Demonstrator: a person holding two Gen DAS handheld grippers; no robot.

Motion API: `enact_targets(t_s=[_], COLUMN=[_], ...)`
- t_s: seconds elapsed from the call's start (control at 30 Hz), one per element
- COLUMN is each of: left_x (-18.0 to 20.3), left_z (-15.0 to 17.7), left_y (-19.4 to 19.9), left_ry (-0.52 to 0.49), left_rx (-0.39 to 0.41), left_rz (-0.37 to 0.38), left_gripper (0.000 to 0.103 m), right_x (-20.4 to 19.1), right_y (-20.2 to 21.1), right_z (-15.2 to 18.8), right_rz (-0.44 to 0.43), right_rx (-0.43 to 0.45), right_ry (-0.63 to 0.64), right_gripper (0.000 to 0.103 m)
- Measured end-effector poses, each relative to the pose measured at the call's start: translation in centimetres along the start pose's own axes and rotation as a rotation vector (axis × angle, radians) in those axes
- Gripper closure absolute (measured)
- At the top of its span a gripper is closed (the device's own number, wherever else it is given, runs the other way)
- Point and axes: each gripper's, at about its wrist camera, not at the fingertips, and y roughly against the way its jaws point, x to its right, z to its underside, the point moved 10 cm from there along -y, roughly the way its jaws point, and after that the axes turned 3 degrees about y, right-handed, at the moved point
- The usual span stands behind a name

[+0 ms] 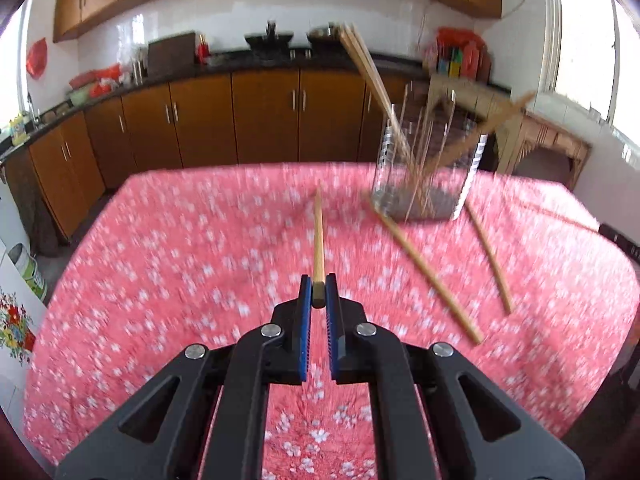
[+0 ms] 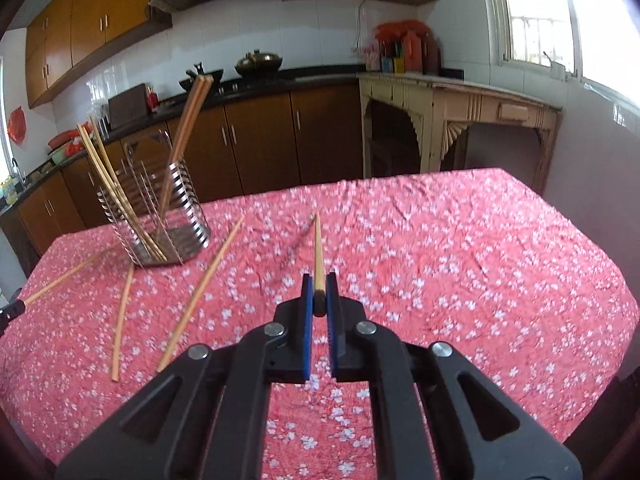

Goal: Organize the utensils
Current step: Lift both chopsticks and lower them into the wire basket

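My left gripper [image 1: 319, 294] is shut on a wooden chopstick [image 1: 318, 236] that points forward above the table. My right gripper [image 2: 319, 294] is shut on another chopstick [image 2: 318, 248] the same way. A wire utensil holder [image 1: 424, 168] stands on the far right of the table in the left wrist view, and it shows at the far left in the right wrist view [image 2: 160, 216]; several chopsticks lean inside it. Two loose chopsticks [image 2: 200, 296] [image 2: 122, 324] lie on the cloth in front of the holder. The left gripper's tip with its chopstick [image 2: 60, 280] shows at the left edge.
The table wears a pink floral cloth [image 2: 440, 280]. Brown kitchen cabinets [image 1: 260, 116] and a dark counter run behind it. A pale wooden side table [image 2: 460, 116] stands by the window at the right.
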Motion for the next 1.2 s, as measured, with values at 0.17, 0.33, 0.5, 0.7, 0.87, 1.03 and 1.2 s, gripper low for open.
enact_targets(t_s=[0.17, 0.33, 0.5, 0.7, 0.87, 1.03, 1.2], left_x=[0.0, 0.0, -0.2, -0.1, 0.1, 0.5, 1.0], left_z=[-4.3, -8.3, -11.3, -13.1, -14.3, -15.0, -15.7], left_y=[2.3, 3.5, 3.4, 3.7, 4.5, 5.4, 6.4], left_ry=[0.03, 0.045, 0.06, 0.069, 0.062, 0.051, 0.036], left_rx=[0.115, 0.197, 0.235, 0.264, 0.288, 0.306, 0.33], left_rz=[0.005, 0.004, -0.003, -0.019, -0.021, -0.015, -0.008], left_gripper=[0.096, 0.096, 0.096, 0.096, 0.096, 0.096, 0.096], right_x=[-0.5, -0.5, -0.7, -1.2, -1.9, -2.7, -3.8], right_y=[1.9, 3.2, 4.2, 5.2, 6.4, 7.8, 8.8], right_z=[-3.0, -6.6, -9.7, -12.1, -13.7, -14.7, -15.7], right_rz=[-0.013, -0.018, -0.026, -0.043, -0.063, -0.107, -0.155], right_rx=[0.086, 0.174, 0.237, 0.278, 0.305, 0.316, 0.321], right_ry=[0.011, -0.004, -0.016, -0.021, -0.009, -0.011, -0.007], right_gripper=[0.096, 0.096, 0.096, 0.096, 0.096, 0.096, 0.096])
